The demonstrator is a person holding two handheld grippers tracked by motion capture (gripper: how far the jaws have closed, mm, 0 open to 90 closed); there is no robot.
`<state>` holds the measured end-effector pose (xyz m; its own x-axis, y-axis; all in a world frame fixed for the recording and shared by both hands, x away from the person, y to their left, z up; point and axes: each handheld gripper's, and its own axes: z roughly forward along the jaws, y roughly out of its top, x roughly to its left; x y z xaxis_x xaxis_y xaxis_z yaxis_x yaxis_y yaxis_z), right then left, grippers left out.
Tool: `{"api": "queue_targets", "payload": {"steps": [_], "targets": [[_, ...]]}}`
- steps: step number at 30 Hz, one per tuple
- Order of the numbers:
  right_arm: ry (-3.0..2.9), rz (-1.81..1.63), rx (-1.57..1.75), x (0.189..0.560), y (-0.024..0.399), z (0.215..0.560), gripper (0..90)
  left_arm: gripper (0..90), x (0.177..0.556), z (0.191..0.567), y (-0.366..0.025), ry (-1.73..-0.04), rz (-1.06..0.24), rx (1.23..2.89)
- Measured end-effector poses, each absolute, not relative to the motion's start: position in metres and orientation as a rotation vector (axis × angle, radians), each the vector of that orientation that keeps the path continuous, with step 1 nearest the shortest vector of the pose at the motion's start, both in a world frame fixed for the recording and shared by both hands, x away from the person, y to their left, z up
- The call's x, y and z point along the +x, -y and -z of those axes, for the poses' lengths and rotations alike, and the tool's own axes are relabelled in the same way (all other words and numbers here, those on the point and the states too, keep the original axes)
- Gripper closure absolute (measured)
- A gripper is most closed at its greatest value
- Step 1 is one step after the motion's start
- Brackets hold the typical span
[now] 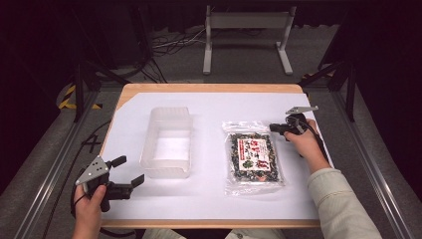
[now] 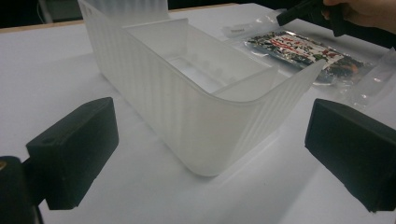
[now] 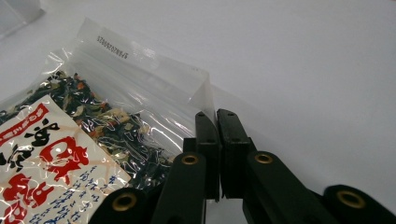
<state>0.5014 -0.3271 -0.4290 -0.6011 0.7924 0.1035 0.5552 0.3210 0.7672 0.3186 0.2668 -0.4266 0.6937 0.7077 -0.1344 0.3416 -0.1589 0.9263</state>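
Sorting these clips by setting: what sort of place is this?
Probably a lab or recording studio, not a kitchen: a table covered with white sheet, dark curtains around it, loose cables on the grey floor, and metal rails alongside.

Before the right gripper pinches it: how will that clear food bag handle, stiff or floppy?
Probably floppy: the clear food bag is thin crinkled film lying flat on the table, so it would likely sag from a corner pinch. Likely light, since its contents look like loose dried flakes that may shift toward the low end. The glossy film may be slippery against the shut fingers.
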Motion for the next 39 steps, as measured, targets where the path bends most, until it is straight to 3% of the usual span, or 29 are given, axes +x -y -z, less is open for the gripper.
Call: {"api": "queue_targets", "payload": {"steps": [10, 39], "targets": [[-2.259, -1.216, 1.190, 0.490, 0.331, 0.405, 90.0, 3.0, 0.318, 0.417, -0.262, -0.860, -0.414, 1.701], [-2.039, -1.498, 0.751, 0.389, 0.329, 0.267, 90.0, 7.7, 0.310, 0.394, -0.241, -0.839, -0.450, 1.708]]}}
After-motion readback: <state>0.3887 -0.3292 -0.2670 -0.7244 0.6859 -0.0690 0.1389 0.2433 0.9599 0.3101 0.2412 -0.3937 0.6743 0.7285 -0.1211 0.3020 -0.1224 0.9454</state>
